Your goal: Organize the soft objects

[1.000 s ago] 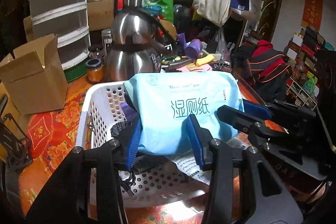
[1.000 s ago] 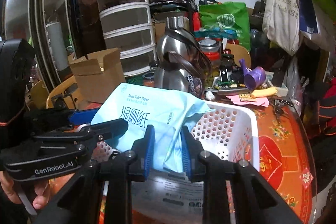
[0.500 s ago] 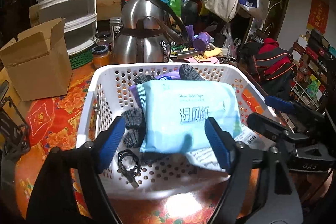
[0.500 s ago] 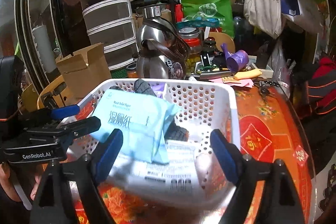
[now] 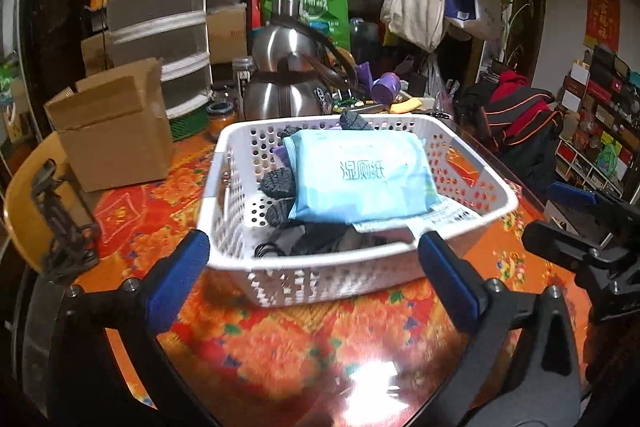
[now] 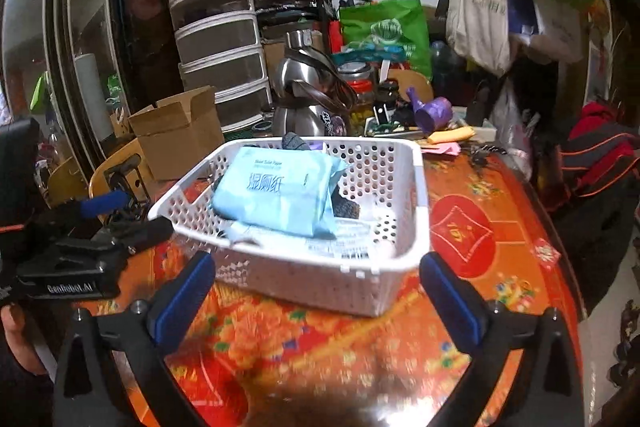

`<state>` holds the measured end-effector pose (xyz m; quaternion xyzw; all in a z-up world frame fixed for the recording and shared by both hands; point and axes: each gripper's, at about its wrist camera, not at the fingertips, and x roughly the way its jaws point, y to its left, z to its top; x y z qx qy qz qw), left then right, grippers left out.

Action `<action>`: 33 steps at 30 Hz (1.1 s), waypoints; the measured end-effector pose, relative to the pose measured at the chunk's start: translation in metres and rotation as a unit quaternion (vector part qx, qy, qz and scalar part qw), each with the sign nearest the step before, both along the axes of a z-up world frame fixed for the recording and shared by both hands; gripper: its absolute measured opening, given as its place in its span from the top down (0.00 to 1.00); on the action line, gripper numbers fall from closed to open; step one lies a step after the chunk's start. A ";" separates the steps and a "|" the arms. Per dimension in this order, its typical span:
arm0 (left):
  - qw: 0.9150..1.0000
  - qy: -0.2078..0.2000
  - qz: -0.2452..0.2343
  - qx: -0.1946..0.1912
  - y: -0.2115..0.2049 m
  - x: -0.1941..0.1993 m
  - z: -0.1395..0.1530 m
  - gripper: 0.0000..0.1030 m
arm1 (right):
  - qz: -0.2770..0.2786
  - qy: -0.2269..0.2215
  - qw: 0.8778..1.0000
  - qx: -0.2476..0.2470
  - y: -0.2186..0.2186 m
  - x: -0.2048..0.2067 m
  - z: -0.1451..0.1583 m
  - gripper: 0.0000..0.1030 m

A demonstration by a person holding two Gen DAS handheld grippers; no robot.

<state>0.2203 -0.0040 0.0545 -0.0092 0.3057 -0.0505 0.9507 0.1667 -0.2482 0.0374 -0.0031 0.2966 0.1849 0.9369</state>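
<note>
Left wrist view: the left gripper (image 5: pixel 312 275) is opening wide – nothing is sitting between its blue pads. The wet wipes pack (image 5: pixel 360 179) is lying in the white basket (image 5: pixel 320 279) at twelve o'clock, on dark socks (image 5: pixel 278 183).

Right wrist view: the right gripper (image 6: pixel 316 291) is opening too, pinching nothing – the pack (image 6: pixel 276 191) is resting inside the basket (image 6: pixel 416 195).
</note>
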 end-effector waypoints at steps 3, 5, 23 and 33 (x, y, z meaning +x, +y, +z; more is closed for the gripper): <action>1.000 -0.002 0.000 0.009 0.002 -0.030 0.007 0.00 | -0.021 -0.017 0.999 -0.024 -0.001 -0.028 0.003 0.01; 1.000 0.002 -0.001 0.010 0.004 -0.046 0.010 0.00 | -0.047 -0.018 0.998 -0.032 -0.003 -0.047 0.003 0.01; 0.998 -0.062 0.025 0.014 -0.006 -0.279 0.049 0.00 | -0.062 -0.040 0.997 0.010 -0.013 -0.216 0.035 0.01; 0.999 -0.044 0.025 -0.019 -0.001 -0.261 0.056 0.00 | -0.064 -0.031 0.997 0.000 -0.007 -0.200 0.030 0.01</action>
